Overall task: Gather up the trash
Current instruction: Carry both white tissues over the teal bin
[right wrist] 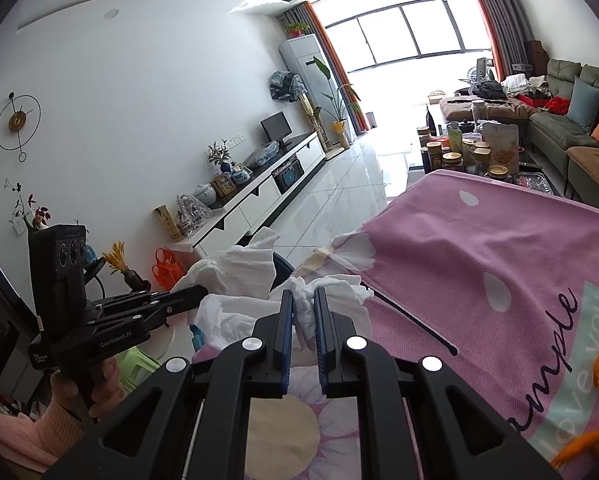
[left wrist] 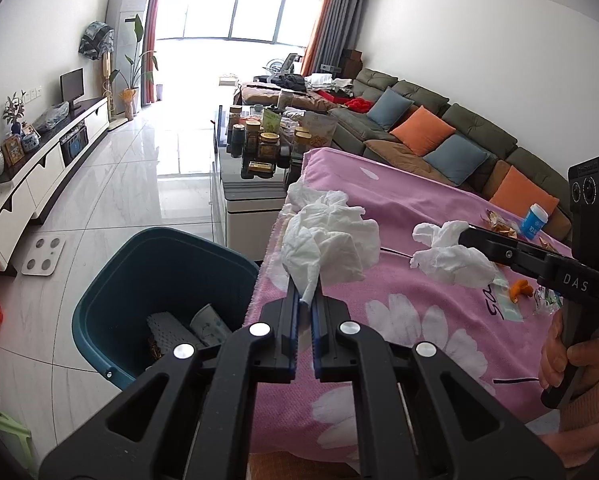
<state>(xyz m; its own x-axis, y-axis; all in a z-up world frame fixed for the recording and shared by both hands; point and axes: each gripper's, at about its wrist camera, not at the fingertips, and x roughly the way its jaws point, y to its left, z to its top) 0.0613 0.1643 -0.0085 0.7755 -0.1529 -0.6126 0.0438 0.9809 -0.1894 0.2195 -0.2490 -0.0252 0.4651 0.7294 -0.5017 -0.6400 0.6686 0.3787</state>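
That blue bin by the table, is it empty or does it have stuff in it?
Not empty. The blue bin is open-topped and holds a paper cup and a white dotted item.

- Daylight pours through the big window (left wrist: 223, 12), blown out to white in both views.
- Its glare washes the glossy floor tiles (left wrist: 147, 168).
- Fisheye bending curves the walls; corners go black.
- Everything reads sharp, with soft shadows.

The teal bin (left wrist: 131, 280) is partly hidden behind the left hand-held gripper (left wrist: 306, 300); its contents are unclear
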